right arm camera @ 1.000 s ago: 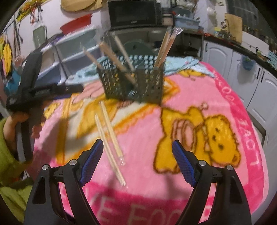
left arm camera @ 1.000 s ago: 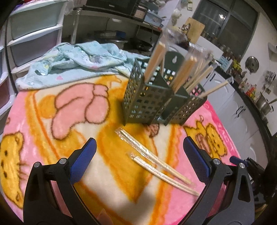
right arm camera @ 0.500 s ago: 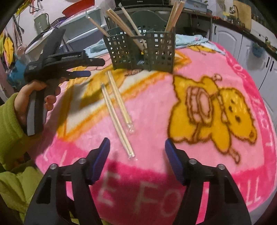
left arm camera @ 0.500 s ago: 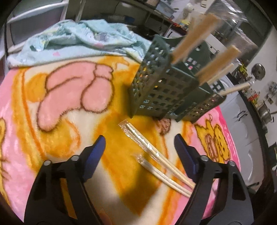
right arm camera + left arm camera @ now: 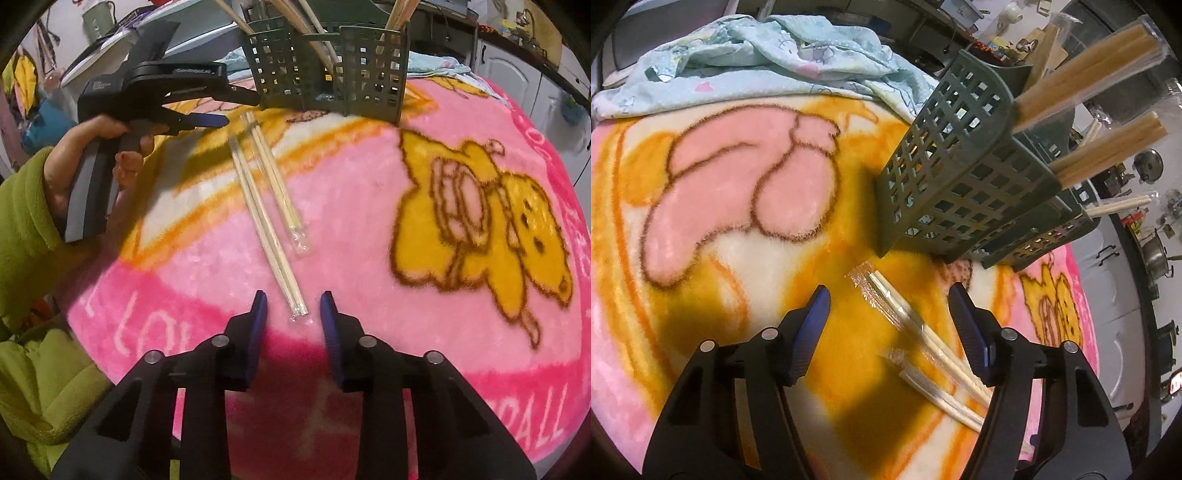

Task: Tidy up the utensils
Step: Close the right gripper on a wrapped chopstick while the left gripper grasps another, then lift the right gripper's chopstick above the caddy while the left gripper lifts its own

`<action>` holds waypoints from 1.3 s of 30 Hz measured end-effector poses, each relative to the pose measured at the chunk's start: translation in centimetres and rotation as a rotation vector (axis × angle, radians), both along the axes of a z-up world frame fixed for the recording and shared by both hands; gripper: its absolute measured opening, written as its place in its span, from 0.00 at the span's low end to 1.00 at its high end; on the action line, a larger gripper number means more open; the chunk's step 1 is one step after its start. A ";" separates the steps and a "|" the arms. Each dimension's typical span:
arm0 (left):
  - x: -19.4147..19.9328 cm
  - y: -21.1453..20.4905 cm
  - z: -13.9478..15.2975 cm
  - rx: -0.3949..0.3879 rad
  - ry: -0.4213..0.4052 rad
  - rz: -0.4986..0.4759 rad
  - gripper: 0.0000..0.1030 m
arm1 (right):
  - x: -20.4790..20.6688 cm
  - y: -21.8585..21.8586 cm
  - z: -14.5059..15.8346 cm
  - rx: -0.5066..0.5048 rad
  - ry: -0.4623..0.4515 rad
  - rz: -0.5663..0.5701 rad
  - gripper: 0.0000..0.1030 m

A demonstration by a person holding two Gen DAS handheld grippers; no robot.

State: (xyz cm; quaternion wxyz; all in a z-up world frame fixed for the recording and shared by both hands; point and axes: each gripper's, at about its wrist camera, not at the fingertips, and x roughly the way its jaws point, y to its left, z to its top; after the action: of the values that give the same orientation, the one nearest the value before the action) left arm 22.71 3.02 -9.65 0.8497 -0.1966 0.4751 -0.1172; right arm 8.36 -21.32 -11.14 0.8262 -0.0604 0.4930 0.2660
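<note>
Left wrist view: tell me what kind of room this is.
Probably a home kitchen: white cabinets under a counter, steel pots along it, and a holder of chopsticks on a blanket-covered table.

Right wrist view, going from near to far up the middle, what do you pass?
Right gripper → longer wrapped chopstick pair → shorter wrapped chopstick pair → green utensil caddy holding chopsticks.

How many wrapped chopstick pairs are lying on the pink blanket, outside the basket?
2. One clear-wrapped wooden chopstick pair ends between the right gripper fingers; the other clear-wrapped pair lies beside it, nearer the green plastic lattice basket.
</note>
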 end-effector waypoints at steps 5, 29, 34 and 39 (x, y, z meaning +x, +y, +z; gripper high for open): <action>0.8 -0.5 -0.2 0.028 0.001 -0.002 0.54 | -0.1 -0.1 -0.1 -0.009 -0.006 0.016 0.23; -0.1 -1.5 0.5 0.152 -0.084 -0.074 0.04 | -0.6 -0.6 1.6 -0.002 -0.060 0.062 0.10; -1.4 -1.3 2.5 0.106 -0.139 -0.083 0.03 | -0.8 -1.3 3.5 0.063 -0.086 0.067 0.10; -2.7 -1.5 5.5 0.067 -0.209 -0.093 0.03 | -1.3 -1.6 5.3 0.121 -0.118 0.088 0.09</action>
State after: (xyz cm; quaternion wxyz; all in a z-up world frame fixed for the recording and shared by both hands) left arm 19.96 1.49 -4.12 0.8942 -0.1327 0.3963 -0.1603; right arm 7.10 -22.95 -5.85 0.8435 -0.0477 0.4232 0.3272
